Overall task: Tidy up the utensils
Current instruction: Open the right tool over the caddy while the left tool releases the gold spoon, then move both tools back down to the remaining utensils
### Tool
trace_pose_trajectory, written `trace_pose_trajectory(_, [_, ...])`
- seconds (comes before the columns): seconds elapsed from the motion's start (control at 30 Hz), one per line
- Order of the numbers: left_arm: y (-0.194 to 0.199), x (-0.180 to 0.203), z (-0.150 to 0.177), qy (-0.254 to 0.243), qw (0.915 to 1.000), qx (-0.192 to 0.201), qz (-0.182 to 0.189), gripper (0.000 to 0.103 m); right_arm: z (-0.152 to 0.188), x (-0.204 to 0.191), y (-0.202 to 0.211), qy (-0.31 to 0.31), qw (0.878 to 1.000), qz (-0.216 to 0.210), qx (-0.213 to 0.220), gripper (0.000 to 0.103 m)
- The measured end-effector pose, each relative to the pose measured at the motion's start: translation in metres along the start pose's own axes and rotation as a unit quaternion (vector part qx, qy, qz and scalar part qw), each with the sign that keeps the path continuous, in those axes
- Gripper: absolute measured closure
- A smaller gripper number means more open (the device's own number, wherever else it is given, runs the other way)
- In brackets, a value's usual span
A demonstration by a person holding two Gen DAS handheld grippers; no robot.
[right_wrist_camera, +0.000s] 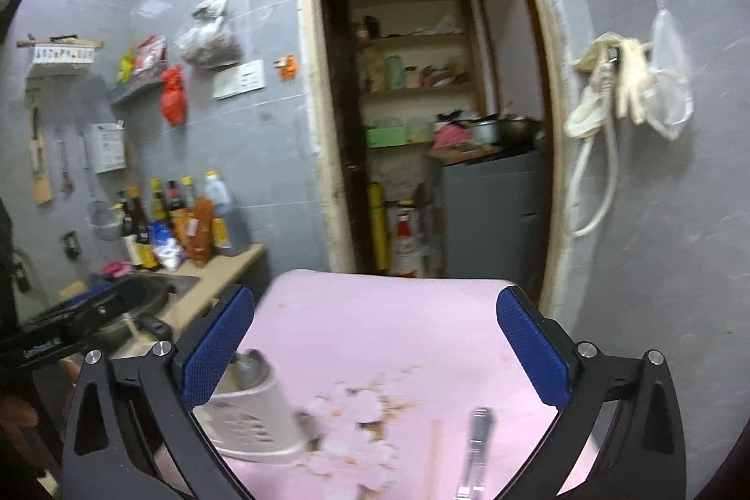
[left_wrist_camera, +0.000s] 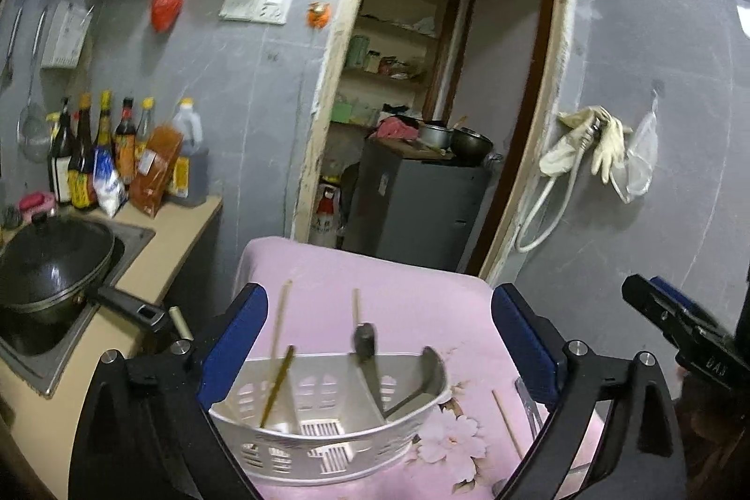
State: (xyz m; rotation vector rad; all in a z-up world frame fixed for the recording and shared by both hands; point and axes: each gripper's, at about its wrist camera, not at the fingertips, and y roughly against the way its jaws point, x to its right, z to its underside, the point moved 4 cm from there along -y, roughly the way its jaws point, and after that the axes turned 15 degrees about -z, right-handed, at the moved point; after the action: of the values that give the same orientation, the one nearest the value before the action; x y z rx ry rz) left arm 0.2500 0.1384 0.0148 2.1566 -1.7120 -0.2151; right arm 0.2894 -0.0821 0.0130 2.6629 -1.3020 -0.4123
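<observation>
A white slotted utensil basket (left_wrist_camera: 328, 415) stands on a table under a pink floral cloth (left_wrist_camera: 422, 303). Chopsticks (left_wrist_camera: 279, 364) lean in its left compartment. Two metal utensils (left_wrist_camera: 368, 354) lean in its right one. My left gripper (left_wrist_camera: 379, 303) is open above and around the basket, with nothing between its pads. To the basket's right, a loose chopstick (right_wrist_camera: 436, 453) and a metal utensil (right_wrist_camera: 476, 448) lie on the cloth. My right gripper (right_wrist_camera: 377, 303) is open over them and holds nothing. The basket (right_wrist_camera: 253, 420) shows blurred at its lower left.
A lidded black wok (left_wrist_camera: 51, 261) sits in the sink on the counter at left, its handle (left_wrist_camera: 136, 308) pointing toward the table. Sauce bottles (left_wrist_camera: 117, 153) stand by the wall. An open doorway (left_wrist_camera: 445, 101) lies beyond the table. Gloves (left_wrist_camera: 586, 144) hang on the right wall.
</observation>
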Motion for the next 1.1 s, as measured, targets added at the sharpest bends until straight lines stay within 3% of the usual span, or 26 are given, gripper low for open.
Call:
trace_pose_trajectory(0.17, [0.002,0.033,0.014,-0.032,0.9992,-0.006,0.024,0.009,0.01,0.023,0.02,0.015,0.999,0.047,-0.011,0.0])
trace_pose_trajectory(0.47, [-0.009,0.077,0.07,-0.041,0.9943,-0.086,0.049,0.009,0.046,0.078,0.037,-0.014,0.993,0.092,-0.071,0.0])
trace_pose_trajectory(0.7, [-0.026,0.092,0.121,-0.01,0.9796,-0.194,0.051,0.01,0.076,0.112,0.032,-0.04,0.989,0.081,-0.12,0.0])
trace_pose_trajectory(0.87, [-0.038,0.094,0.143,0.018,0.9695,-0.241,0.039,0.011,0.104,0.134,0.016,-0.065,0.983,0.047,-0.167,0.0])
trace_pose_trajectory(0.93, [-0.042,0.097,0.151,0.026,0.9653,-0.256,0.043,0.02,0.114,0.14,0.009,-0.071,0.979,0.037,-0.186,0.0])
trace_pose_trajectory(1.1, [-0.052,0.108,0.169,0.022,0.947,-0.315,0.058,0.054,0.13,0.145,-0.005,-0.075,0.974,0.009,-0.213,0.003])
